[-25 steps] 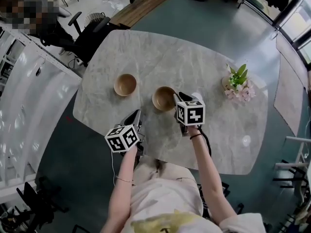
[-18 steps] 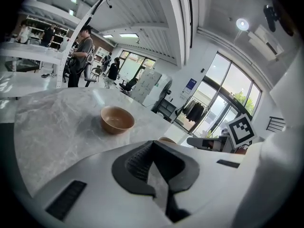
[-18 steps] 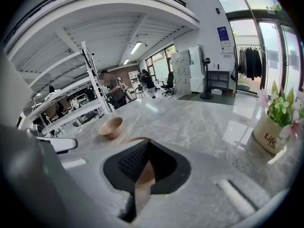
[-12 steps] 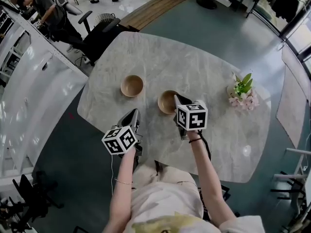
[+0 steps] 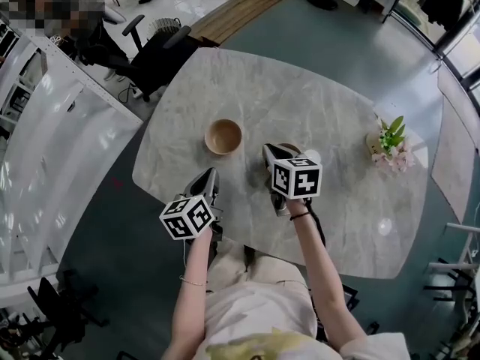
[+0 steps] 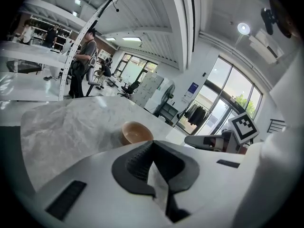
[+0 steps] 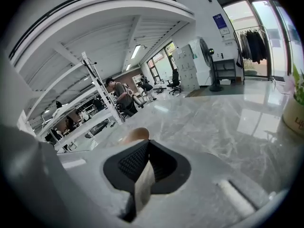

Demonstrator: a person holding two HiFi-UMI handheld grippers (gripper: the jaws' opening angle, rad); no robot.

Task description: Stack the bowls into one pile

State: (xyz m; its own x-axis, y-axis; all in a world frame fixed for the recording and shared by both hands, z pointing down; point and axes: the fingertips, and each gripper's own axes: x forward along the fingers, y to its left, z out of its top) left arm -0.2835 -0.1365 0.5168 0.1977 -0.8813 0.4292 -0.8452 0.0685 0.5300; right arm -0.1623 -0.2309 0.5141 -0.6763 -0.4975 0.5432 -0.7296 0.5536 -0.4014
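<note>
Left gripper [image 5: 211, 175] is hovering over the table's [image 5: 337, 103] near edge, jaws pressed together on nothing. One bowl [image 5: 223, 136] is sitting mid-table, toward the left edge. Right gripper [image 5: 267, 152] is pinching the second bowl [image 7: 141, 186] by its rim, jaws tightly closed, near the first.

pinched in the right hand-held gripper [image 7: 148, 148], bowl [image 7: 141, 184] seen only as a thin edge-on strip; in the head view, covered by that gripper's jaws and cube; second bowl [image 7: 133, 134] half hidden behind the gripper body; plant pot [image 7: 295, 115] cut by the right edge; people [image 7: 121, 98] too small to tell
</note>
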